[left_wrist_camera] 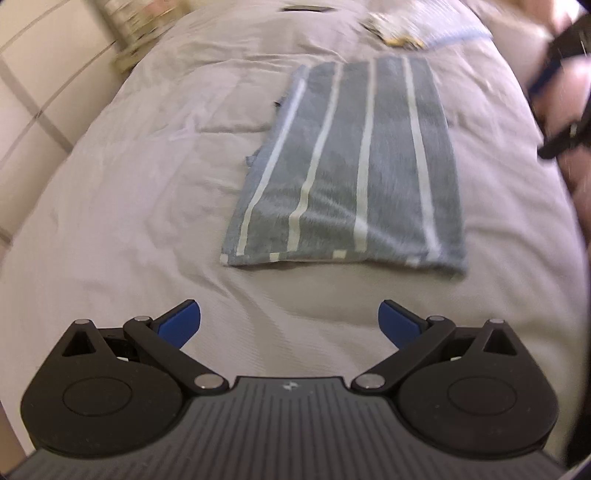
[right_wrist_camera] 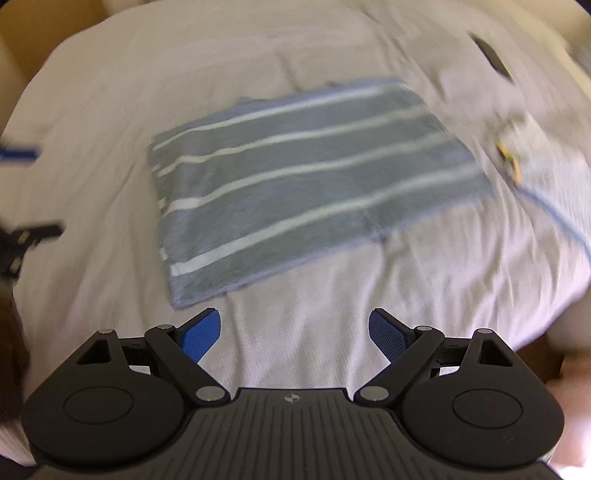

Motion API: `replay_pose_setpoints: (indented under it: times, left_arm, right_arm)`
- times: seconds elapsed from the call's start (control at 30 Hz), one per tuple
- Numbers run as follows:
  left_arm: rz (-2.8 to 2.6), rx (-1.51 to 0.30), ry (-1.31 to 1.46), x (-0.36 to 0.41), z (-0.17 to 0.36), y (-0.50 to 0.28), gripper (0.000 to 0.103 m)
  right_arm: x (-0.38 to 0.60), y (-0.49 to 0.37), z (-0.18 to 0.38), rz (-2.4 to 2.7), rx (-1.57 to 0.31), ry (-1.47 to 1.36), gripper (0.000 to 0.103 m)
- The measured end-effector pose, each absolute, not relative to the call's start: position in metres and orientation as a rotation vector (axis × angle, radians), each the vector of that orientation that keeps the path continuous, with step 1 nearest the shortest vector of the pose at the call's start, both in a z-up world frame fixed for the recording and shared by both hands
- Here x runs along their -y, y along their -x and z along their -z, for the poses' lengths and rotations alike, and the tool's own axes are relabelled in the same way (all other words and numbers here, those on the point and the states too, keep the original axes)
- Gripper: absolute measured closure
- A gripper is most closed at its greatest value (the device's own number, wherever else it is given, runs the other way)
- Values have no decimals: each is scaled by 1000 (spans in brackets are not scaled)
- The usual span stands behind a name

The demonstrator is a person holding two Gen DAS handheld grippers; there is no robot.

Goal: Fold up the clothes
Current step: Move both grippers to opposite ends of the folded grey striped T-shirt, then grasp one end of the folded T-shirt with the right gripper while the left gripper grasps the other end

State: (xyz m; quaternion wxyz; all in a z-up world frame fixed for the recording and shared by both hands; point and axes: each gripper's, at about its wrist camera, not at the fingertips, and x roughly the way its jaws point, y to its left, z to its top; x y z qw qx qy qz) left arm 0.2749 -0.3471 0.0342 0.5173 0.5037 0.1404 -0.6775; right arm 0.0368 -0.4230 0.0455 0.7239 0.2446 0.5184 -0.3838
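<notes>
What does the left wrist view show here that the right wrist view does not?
Only the left wrist view shows the tiled floor beside the bed, blurred clutter on it, and the left tool, open and empty. Only the right wrist view shows the right tool up close, also open. Both share the striped towel lying folded flat on the pale bedcover, a dark flat object and a small crumpled item beyond it.

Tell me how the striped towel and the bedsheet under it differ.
The striped towel is grey-blue with white stripes; the bedsheet is plain pale. The towel lies folded into a compact rectangle with layered edges showing; the bedsheet is spread wide, filling most of both views. The towel looks fluffy; the bedsheet looks thin and creased. Both lie flat, and neither is touched by a gripper.
</notes>
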Motion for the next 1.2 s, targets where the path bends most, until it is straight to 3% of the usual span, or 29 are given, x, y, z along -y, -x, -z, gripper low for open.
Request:
replay_pose_setpoints:
  times: [0.2,0.37,0.7,0.83,0.9,0.97,1.2]
  left_arm:
    - [1724,-49,-1402,368,13,-276,19]
    - [1821,215,-1524,385,54,-278,20]
    - [1911,742,-1653,408,122,-302,20]
    - [1938,812,-1655,423,136,-303,22]
    - [1955,786,-1671,430,139,-301,35]
    - [1970,736,-1693,437,139,-299,60]
    - [1992,647,-1731,450,137,-293,79]
  right_arm:
    - [392,-80,-14,684,-1247,-225,37]
    - [374,-117,23,536,-1265,-125,38]
    - [378,-161,64,544,-1246,-235,36]
    - [381,-161,69,562,-1254,-228,34]
    - [382,-162,72,562,-1260,-225,32]
    - [384,-164,75,560,-1264,-219,30]
    - [383,-181,86,511,-1278,-165,27]
